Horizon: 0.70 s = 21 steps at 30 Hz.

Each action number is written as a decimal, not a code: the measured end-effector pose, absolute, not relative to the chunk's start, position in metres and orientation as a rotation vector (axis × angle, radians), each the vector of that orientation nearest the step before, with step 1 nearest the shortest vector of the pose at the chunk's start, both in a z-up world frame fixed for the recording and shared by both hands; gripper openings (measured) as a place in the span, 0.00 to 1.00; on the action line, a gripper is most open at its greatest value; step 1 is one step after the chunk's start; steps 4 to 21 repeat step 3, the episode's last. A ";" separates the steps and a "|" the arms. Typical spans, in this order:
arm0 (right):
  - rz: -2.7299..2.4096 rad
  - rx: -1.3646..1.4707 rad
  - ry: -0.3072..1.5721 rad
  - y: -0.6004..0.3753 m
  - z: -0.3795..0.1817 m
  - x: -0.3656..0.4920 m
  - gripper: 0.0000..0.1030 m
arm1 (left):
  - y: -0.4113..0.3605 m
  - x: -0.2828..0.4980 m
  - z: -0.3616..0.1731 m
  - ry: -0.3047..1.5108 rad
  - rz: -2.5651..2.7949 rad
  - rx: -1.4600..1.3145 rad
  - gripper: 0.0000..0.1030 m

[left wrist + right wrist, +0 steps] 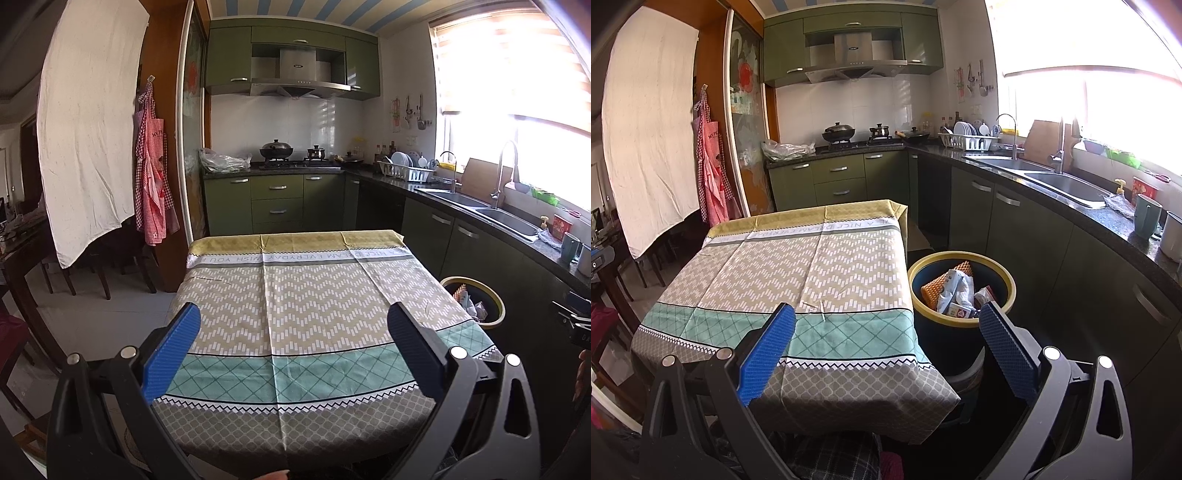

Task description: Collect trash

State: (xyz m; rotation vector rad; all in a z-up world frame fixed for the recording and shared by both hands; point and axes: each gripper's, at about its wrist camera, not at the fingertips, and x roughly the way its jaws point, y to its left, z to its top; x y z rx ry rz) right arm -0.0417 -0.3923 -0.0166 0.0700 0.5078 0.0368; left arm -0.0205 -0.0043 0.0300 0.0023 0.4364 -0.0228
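Observation:
A dark bin with a yellow rim (960, 321) stands on the floor at the table's right side; it also shows in the left wrist view (496, 314). Inside it lie crumpled wrappers and paper (956, 291). The table's patterned cloth (295, 302) bears no loose items in either view. My left gripper (293, 325) is open and empty over the table's near half. My right gripper (886, 325) is open and empty above the table's near right corner, with its right finger (1004, 343) in front of the bin.
A dark counter with a double sink (1060, 181), mugs (1148, 216) and a dish rack (967, 142) runs along the right. Green cabinets (277, 199) and a stove stand behind the table. Chairs and a dark table (22, 258) stand at the left.

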 end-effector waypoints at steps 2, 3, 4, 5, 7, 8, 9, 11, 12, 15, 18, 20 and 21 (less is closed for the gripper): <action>0.038 0.070 0.509 -0.393 -0.016 -0.041 0.95 | -0.003 -0.019 0.029 0.443 -0.025 -0.003 0.93; 0.037 0.070 0.509 -0.393 -0.016 -0.041 0.95 | -0.003 -0.018 0.029 0.447 -0.027 -0.002 0.94; 0.037 0.070 0.509 -0.393 -0.016 -0.041 0.95 | -0.003 -0.018 0.029 0.447 -0.027 -0.002 0.94; 0.037 0.070 0.509 -0.393 -0.016 -0.041 0.95 | -0.003 -0.018 0.029 0.447 -0.027 -0.002 0.94; 0.037 0.070 0.509 -0.393 -0.016 -0.041 0.95 | -0.003 -0.018 0.029 0.447 -0.027 -0.002 0.94; 0.037 0.070 0.509 -0.393 -0.016 -0.041 0.95 | -0.003 -0.018 0.029 0.447 -0.027 -0.002 0.94; 0.037 0.070 0.509 -0.393 -0.016 -0.041 0.95 | -0.003 -0.018 0.029 0.447 -0.027 -0.002 0.94; 0.037 0.070 0.509 -0.393 -0.016 -0.041 0.95 | -0.003 -0.018 0.029 0.447 -0.027 -0.002 0.94; 0.037 0.070 0.509 -0.393 -0.016 -0.041 0.95 | -0.003 -0.018 0.029 0.447 -0.027 -0.002 0.94; 0.037 0.070 0.509 -0.393 -0.016 -0.041 0.95 | -0.003 -0.018 0.029 0.447 -0.027 -0.002 0.94; 0.037 0.070 0.509 -0.393 -0.016 -0.041 0.95 | -0.003 -0.018 0.029 0.447 -0.027 -0.002 0.94; 0.037 0.070 0.509 -0.393 -0.016 -0.041 0.95 | -0.003 -0.018 0.029 0.447 -0.027 -0.002 0.94; 0.037 0.070 0.509 -0.393 -0.016 -0.041 0.95 | -0.003 -0.018 0.029 0.447 -0.027 -0.002 0.94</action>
